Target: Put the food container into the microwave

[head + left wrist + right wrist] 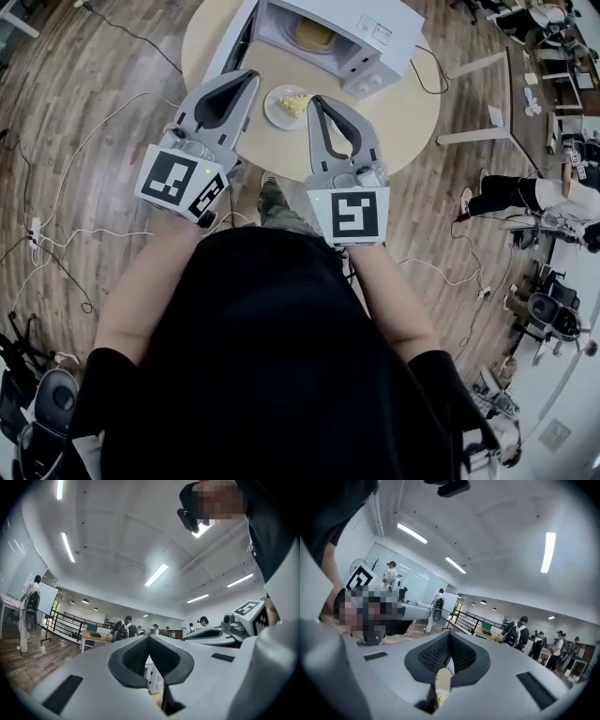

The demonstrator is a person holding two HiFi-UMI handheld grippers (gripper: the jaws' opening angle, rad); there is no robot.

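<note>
A white food container (287, 105) with yellow food sits on the round table (403, 117), just in front of the white microwave (361, 39). The microwave door (231, 45) stands open to the left, and a yellow item (314, 35) lies inside. My left gripper (251, 75) hangs shut and empty above the table, left of the container. My right gripper (317, 98) is shut and empty, with its tip at the container's right edge. In the left gripper view the shut jaws frame the microwave (154, 677). The right gripper view shows yellow food (439, 696) below its jaws.
Cables (56, 253) run over the wooden floor on the left. A white table frame (487, 94) and a seated person (525, 192) are at the right. Several people with backpacks (123, 630) stand far off in the room.
</note>
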